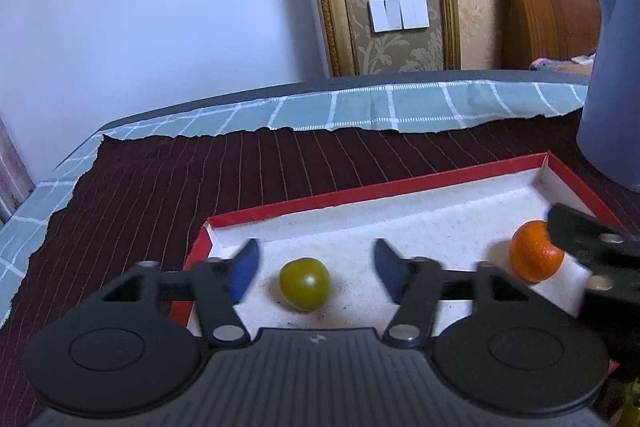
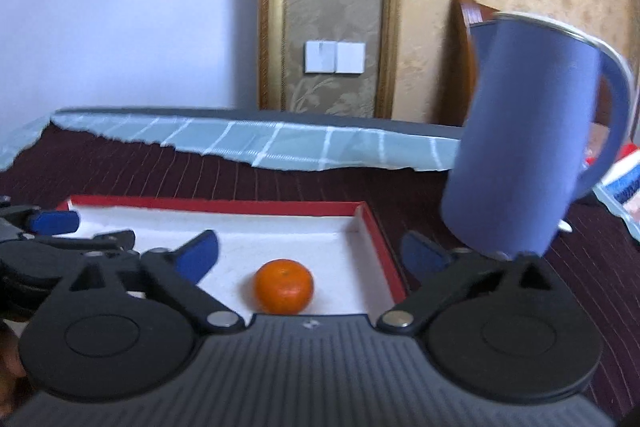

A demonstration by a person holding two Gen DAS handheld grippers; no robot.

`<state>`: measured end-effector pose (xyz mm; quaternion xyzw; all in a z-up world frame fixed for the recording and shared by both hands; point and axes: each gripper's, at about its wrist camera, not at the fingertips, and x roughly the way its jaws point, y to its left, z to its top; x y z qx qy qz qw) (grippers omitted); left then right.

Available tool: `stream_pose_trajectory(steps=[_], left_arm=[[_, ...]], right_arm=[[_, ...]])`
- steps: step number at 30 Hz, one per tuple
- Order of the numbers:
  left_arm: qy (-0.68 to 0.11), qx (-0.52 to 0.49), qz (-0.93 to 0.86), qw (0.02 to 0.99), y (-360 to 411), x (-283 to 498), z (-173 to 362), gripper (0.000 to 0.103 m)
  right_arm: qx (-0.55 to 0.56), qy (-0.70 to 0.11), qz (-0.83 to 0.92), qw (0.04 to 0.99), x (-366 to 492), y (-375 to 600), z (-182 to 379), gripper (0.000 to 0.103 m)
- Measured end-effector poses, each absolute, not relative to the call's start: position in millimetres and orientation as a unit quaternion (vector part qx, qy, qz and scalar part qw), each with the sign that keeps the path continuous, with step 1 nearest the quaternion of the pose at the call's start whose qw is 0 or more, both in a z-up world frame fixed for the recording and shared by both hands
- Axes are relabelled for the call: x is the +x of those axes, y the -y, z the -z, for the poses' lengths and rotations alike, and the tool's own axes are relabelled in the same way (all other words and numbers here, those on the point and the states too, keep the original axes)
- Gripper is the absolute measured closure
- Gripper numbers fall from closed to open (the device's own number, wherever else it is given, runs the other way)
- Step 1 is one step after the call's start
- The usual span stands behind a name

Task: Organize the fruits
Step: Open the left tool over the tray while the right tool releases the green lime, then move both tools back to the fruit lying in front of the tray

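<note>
A shallow box with a red rim (image 1: 328,202) and white inside lies on the dark cloth; it also shows in the right wrist view (image 2: 224,206). A green fruit (image 1: 304,283) rests in it between the fingers of my open left gripper (image 1: 316,271). An orange mandarin (image 1: 535,255) lies further right in the box. In the right wrist view the mandarin (image 2: 284,286) sits between the spread fingers of my open right gripper (image 2: 310,255). Neither gripper holds anything. The left gripper's fingertips (image 2: 56,221) show at the left of the right wrist view.
A tall blue jug (image 2: 528,147) stands right of the box, close to the right gripper's right finger; it also shows in the left wrist view (image 1: 612,75). A checked green cloth (image 1: 360,107) covers the table's far edge. A striped packet (image 2: 620,187) lies far right.
</note>
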<state>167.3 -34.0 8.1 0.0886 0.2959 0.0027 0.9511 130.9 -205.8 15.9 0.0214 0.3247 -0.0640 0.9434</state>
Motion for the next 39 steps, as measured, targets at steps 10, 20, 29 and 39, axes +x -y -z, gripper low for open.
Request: stream_pose_trajectory(steps=[10,20,29,39], left_arm=[[-0.250,0.045,0.011,0.967,4.3,70.0,-24.2,0.035],[-0.247,0.060,-0.011,0.967,-14.2,17.2,12.4,0.035],[-0.251,0.048,-0.048,0.966,-43.4,20.9,24.7,0.035],[-0.270,0.028,-0.012,0.962,-54.5,22.8,32.4,0.035]], right_arm=[[0.141,-0.316,0.098,0.933,47.6,244.3,-20.4,0.000],[0.132,-0.309,-0.005,0.942,-29.4,237.3,-5.2,0.000],[0.009,-0.337,-0.029,0.941,-20.3,161.8,1.4,0.000],[0.018,-0.396,-0.051,0.917,19.3,137.3,17.8,0.072]])
